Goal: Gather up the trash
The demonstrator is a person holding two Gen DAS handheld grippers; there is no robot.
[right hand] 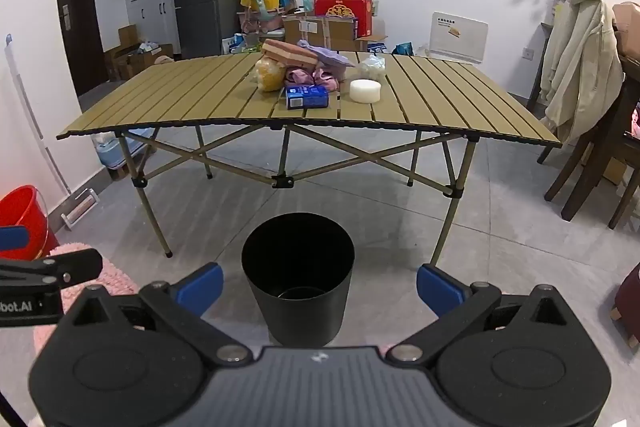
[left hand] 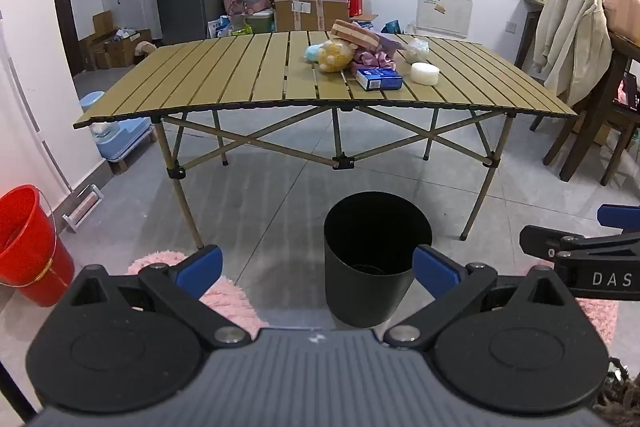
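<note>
A black bin stands on the floor in front of a folding slatted table. On the table lies a pile of trash: a blue box, a white round puck, a yellow bag, pink and purple wrappers and a clear bag. My left gripper and my right gripper both hover low over the floor near the bin, open and empty. The right gripper's fingers show at the left wrist view's right edge.
A red bucket stands at the left wall beside a pink rug. A wooden chair with a cream jacket is at the right. Boxes and bags crowd the far wall behind the table.
</note>
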